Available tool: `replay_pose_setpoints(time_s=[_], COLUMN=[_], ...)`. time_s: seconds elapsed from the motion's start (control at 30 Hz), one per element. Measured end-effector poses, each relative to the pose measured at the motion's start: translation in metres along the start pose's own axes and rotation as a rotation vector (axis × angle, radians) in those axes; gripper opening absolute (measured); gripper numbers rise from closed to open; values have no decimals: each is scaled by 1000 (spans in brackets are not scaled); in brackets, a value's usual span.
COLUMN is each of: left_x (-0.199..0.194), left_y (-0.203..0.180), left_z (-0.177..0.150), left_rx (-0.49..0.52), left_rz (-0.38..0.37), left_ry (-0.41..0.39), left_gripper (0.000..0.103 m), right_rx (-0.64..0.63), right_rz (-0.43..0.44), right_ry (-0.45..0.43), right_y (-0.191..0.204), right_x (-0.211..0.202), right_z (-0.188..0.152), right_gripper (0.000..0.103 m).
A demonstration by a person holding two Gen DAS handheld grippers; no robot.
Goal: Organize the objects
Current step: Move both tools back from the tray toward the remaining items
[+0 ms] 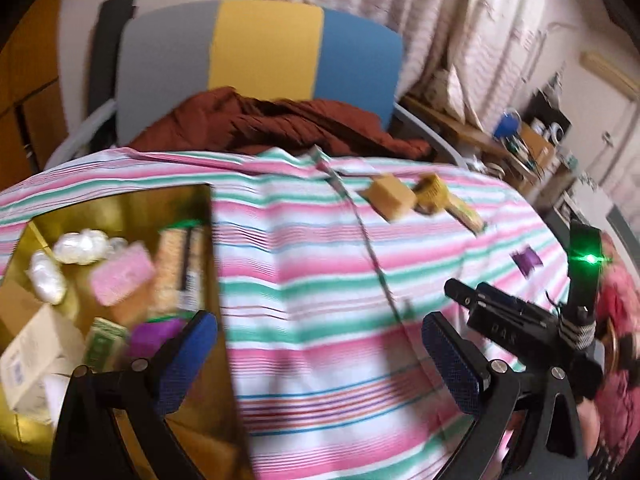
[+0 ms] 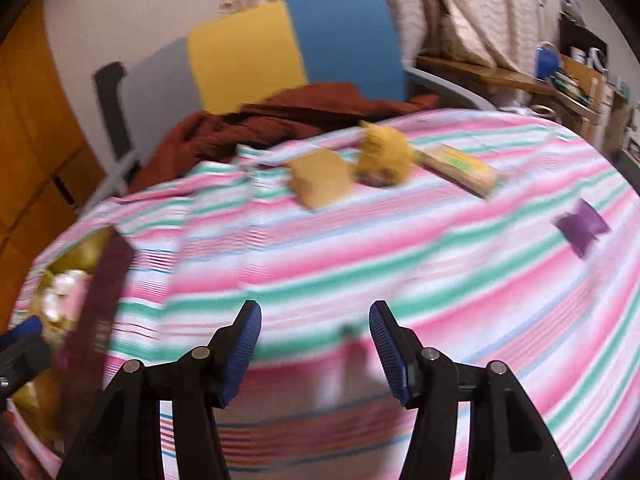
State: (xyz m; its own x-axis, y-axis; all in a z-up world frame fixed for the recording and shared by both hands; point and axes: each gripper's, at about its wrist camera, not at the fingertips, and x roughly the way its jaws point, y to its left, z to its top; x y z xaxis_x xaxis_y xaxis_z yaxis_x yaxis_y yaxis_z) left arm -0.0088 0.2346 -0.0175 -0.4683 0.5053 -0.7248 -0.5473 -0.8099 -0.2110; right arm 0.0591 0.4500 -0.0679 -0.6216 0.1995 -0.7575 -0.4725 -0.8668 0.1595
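A: Our left tongs and right tongs are both spread, empty. Labels blur unreadably.
B: Our gold box sits lower left; purple packet lies right, striped cloth bare between.

blur: both views smeared | box contents indistinct | box cut by left edge

Left hand-held gripper and right hand-held gripper, both jaws wide apart, empty.

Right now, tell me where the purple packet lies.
The purple packet lies alone on the striped cloth, right side in both views, nearer than the long yellow-green pack.
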Motion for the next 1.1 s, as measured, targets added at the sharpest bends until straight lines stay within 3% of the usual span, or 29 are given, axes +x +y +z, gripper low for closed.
replay_pose_setpoints(time_s=[0.1, 0.27, 0.4, 0.8, 1.1], left_x=[15, 42, 54, 67, 71], left_y=[-20, -41, -49, -68, -81], left_z=[-4, -11, -19, -23, -21], left_rx=[49, 75, 82, 122, 142], left_rz=[-19, -48, -54, -57, -73], left_ry=[39, 115, 157, 189, 200], left_gripper=[103, 103, 103, 103, 103], right_rx=[28, 47, 67, 62, 52], right_rz=[-43, -147, -214, -312, -378], right_ry=[9, -1, -7, -47, -77], right_y=[-31, -80, -110, -151, -191], right_x=[2, 3, 2, 2, 9], right_z=[-3, 2, 8, 33, 58], right_gripper=[59, 72, 73, 73, 79])
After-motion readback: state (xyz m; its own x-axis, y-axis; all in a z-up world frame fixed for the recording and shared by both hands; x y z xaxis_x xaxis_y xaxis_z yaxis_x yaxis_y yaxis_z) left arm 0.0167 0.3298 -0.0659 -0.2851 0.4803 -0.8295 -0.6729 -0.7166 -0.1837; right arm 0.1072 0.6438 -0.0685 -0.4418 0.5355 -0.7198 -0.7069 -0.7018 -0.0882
